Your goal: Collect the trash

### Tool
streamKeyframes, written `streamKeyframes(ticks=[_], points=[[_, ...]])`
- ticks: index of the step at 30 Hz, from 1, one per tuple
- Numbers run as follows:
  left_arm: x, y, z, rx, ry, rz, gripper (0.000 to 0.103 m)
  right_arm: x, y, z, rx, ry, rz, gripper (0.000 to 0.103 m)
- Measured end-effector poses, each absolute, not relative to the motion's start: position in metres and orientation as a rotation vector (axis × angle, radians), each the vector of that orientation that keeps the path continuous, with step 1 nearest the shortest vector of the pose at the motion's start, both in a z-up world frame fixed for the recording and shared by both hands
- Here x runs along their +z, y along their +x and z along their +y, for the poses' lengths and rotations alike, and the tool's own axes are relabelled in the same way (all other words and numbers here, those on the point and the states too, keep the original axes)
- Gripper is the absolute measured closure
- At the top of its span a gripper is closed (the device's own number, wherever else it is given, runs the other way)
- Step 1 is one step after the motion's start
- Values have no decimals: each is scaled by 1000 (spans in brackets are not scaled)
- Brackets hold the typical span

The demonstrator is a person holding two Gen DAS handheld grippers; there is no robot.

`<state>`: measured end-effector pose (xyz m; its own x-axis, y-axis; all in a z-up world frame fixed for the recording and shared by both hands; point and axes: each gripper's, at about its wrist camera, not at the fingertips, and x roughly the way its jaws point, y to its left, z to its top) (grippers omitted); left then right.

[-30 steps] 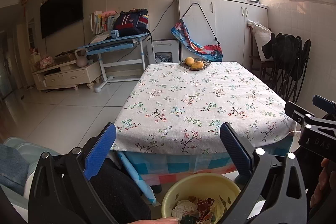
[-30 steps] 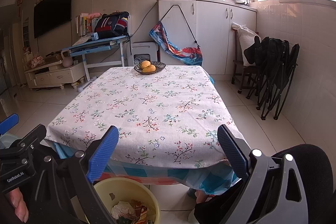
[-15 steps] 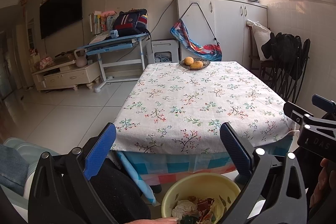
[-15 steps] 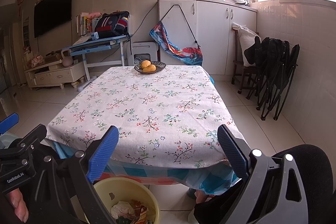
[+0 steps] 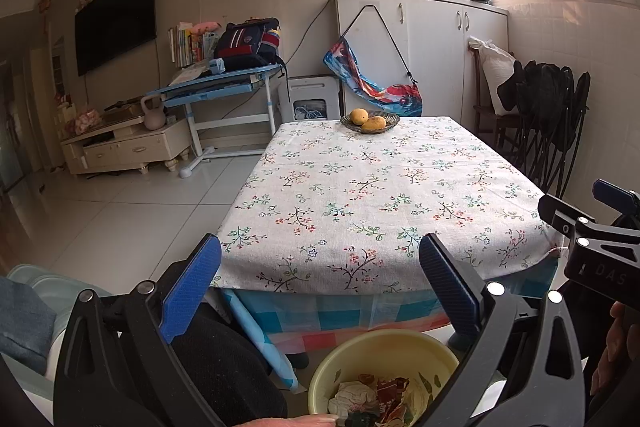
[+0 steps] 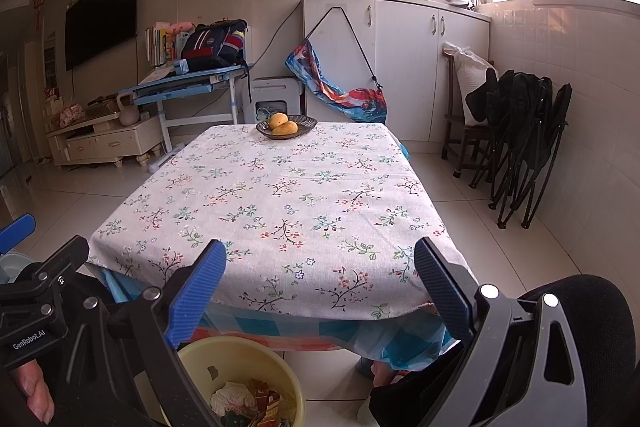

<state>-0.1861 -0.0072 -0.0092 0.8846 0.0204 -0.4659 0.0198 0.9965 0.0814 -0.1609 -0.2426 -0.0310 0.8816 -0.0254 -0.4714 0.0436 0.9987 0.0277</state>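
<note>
Landmark: the table (image 5: 384, 187) with the flowered cloth; every place below is given from it.
Left gripper (image 5: 320, 283): you hold it before the table's near edge with its blue pads spread wide and nothing between them.
Right gripper (image 6: 320, 287): the same at the near edge, jaws wide apart and empty; its black frame also shows off the table's near right corner in the left wrist view.
Trash (image 5: 372, 401): crumpled pale paper and reddish wrapper scraps lie in the yellow bin (image 6: 236, 349) on the floor just below the table's near edge.
Tabletop: no loose scrap shows on the cloth from either camera; only the fruit bowl (image 5: 370, 121) sits at the far end, and it is not trash.
Handling: the paper and wrappers look light, soft and crushable, so they should give under the pads instead of resisting; glossy wrapper may slip.
Where to grip: pinch a raised fold or crumpled ridge, not a flat face.
Bin: looks like thin, light plastic; if you move it, take it by the rim.
Judgement: collection looks nearly or fully done.
</note>
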Motion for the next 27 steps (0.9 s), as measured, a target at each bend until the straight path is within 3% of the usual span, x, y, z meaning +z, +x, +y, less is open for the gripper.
streamKeyframes(ticks=[18,27], points=[[-18,-176,-8,9,146,525,7,-29,-157,-242,-27,53,489,12],[-25,-151,1,-18,128,601,7,-24,-95,-242,-9,37,548,8]])
